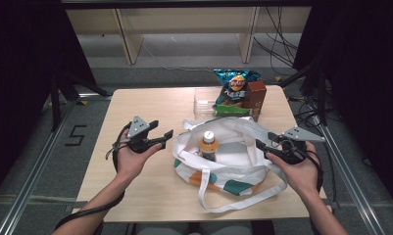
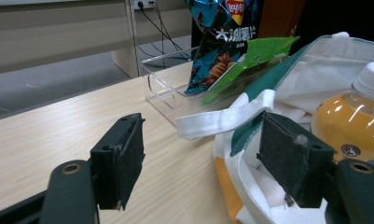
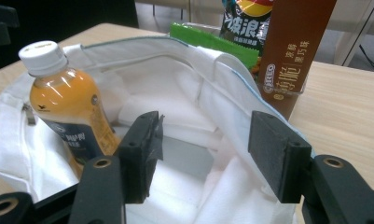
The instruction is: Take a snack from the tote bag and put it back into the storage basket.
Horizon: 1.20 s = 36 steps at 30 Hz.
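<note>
A white tote bag (image 1: 235, 159) with green and orange patches lies open on the wooden table (image 1: 135, 105). An orange drink bottle (image 1: 208, 145) with a white cap stands inside it. My left gripper (image 1: 164, 128) is open just left of the bag, nothing between its pads. In the left gripper view the bag's strap (image 2: 222, 119) and the bottle (image 2: 352, 121) lie ahead of the left gripper (image 2: 203, 140). My right gripper (image 1: 265, 140) is open at the bag's right edge. In the right gripper view the right gripper (image 3: 205, 149) straddles the bag's rim (image 3: 231, 98), pads not pressing it, with the bottle (image 3: 68, 107) to the left.
Behind the bag stands a clear plastic box (image 1: 204, 103) holding a blue chips bag (image 1: 235, 85), a green packet (image 1: 231, 110) and a brown carton (image 1: 255, 98). The bag's long strap (image 1: 243, 198) loops toward the table's front edge. Bare tabletop lies left of the bag.
</note>
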Tool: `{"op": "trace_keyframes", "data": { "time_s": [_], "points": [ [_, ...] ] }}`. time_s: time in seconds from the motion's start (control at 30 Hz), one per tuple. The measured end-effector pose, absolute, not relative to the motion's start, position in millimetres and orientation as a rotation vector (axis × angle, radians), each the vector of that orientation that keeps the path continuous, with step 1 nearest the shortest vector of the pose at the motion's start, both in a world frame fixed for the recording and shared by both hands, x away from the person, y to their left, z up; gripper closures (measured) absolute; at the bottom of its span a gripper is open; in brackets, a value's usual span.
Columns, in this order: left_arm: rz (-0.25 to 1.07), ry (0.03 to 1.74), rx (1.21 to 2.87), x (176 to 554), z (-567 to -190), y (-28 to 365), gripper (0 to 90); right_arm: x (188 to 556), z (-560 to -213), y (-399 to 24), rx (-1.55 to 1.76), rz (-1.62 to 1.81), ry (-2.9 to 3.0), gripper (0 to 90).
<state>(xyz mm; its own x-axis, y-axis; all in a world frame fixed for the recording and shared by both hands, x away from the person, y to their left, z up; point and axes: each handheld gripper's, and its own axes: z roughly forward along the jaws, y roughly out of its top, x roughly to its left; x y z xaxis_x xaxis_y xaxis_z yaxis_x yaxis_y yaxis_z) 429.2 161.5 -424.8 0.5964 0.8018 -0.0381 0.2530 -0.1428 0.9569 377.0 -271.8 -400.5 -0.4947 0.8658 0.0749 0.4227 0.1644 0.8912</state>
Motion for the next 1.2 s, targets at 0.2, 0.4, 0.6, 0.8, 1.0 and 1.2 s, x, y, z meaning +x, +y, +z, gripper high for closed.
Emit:
{"op": "trace_keyframes", "data": {
  "time_s": [0.2,0.4,0.6,0.8,1.0,1.2],
  "points": [
    [0.605,0.884,1.692,427.9,-424.8,162.0,30.0,375.6,-405.2,-272.6,1.141,1.307,1.957,45.0],
    [0.585,0.873,1.689,427.3,-425.6,159.3,29.7,374.1,-406.6,-276.0,1.121,1.289,1.905,45.7],
    [0.562,0.841,1.693,422.6,-423.6,155.6,31.6,373.6,-408.7,-280.5,1.139,1.278,1.884,45.9],
    [0.510,0.779,1.690,415.7,-418.5,144.3,32.6,373.6,-408.0,-280.5,1.140,1.290,1.862,46.0],
    [0.453,0.735,1.681,413.7,-414.0,129.8,33.6,369.8,-408.0,-282.0,1.168,1.293,1.829,45.9],
    [0.426,0.689,1.716,413.1,-414.8,112.9,34.5,368.5,-407.4,-284.7,1.167,1.306,1.820,45.9]
  ]
}}
